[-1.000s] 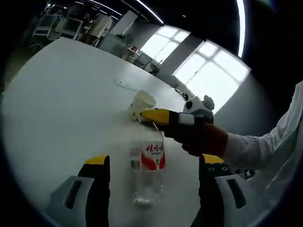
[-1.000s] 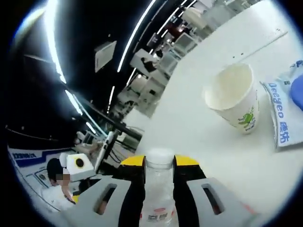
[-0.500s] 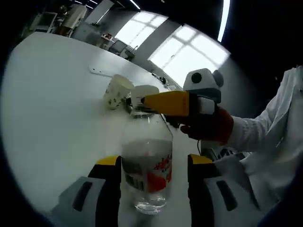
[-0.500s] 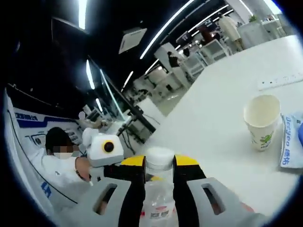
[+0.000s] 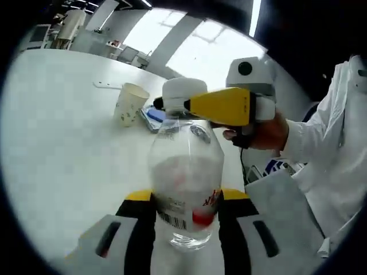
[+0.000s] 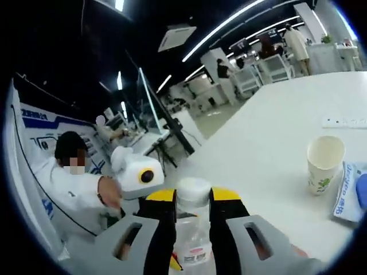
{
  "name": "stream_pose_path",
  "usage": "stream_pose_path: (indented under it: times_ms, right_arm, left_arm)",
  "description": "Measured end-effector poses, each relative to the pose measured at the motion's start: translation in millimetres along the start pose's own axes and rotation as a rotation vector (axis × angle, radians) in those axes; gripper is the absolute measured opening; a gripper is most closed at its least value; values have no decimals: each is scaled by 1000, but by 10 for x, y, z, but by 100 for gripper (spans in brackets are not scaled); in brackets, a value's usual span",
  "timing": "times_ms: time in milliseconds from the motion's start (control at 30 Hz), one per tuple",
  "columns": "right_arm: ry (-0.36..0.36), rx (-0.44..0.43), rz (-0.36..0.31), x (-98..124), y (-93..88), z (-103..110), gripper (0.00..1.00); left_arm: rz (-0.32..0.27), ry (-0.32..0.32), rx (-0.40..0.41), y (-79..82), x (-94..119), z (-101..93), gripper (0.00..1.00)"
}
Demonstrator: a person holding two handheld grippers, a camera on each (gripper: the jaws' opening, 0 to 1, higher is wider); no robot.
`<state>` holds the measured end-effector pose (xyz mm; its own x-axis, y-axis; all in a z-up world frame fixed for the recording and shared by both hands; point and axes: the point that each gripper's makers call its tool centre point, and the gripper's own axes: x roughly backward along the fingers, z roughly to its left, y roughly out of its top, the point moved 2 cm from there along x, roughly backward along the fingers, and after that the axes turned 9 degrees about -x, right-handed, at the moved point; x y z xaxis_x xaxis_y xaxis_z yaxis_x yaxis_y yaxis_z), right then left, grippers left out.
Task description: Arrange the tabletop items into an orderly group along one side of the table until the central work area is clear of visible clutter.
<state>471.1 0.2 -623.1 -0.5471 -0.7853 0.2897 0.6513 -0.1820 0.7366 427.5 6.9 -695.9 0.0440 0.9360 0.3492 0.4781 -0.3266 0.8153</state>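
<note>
A clear water bottle [image 5: 186, 183] with a red-and-white label stands between my left gripper's [image 5: 186, 197] yellow-tipped jaws, which press against its lower body. From the right of the left gripper view, my right gripper [image 5: 192, 103] reaches in, shut on the bottle's white cap [image 5: 179, 91]. In the right gripper view, that cap [image 6: 193, 190] and neck sit pinched in my right gripper [image 6: 193, 199]. A paper cup [image 5: 131, 104] [image 6: 324, 163] stands upright on the white table [image 5: 57, 143], with a blue-and-white packet [image 5: 153, 116] [image 6: 346, 192] lying beside it.
A white power strip [image 6: 344, 122] lies far out on the table [image 6: 269, 137]. A hand [image 5: 261, 133] and white sleeve hold the right gripper. A person in a white coat [image 6: 63, 200] shows at the left of the right gripper view. Office desks stand beyond.
My left gripper's jaws have closed in from wide apart onto the bottle's body. The right gripper has kept its hold on the cap while both views swung.
</note>
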Motion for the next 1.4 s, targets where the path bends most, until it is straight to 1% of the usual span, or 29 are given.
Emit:
stream_pose_path:
  times_ms: [100,200,300,367,433,500,533,633,767,867,1033,1167,1400]
  right_arm:
    - [-2,47,15,5,19,26,18]
    - [-1,66,14,6,62,41,18]
    - [2,81,-2,21,173,47,18]
    - [8,105,-4,23,278,46,18]
    - [11,133,-4,19,347,48,18]
    - [20,160,-17,10,472,54,18]
    - [21,173,-18,4,517,57,18]
    - [29,221,-15,-23,638,76,18]
    - [40,264,-27,-53,776,76,18]
    - [45,282,-39,-70,906,42,18]
    - [49,325,-55,-97,1082,10,18]
    - [45,350,-71,-114,1206,-35,18]
    - [35,397,-103,-133,1415,-150,19]
  left_arm:
    - [4,3,-20,15,4,5,41]
    - [6,8,-29,74,1,16,41]
    - [-25,13,-34,186,9,35,41]
    - [-47,18,-43,270,21,46,41]
    - [-56,27,-58,357,27,86,41]
    - [-67,40,-80,467,32,135,41]
    - [-78,49,-90,533,37,164,41]
    - [-106,63,-111,651,51,227,41]
    - [-117,87,-148,805,60,325,41]
    - [-132,96,-159,914,65,402,41]
    - [-135,106,-190,1094,58,510,41]
    - [-120,111,-228,1254,45,614,41]
    - [-88,109,-286,1454,-1,782,41]
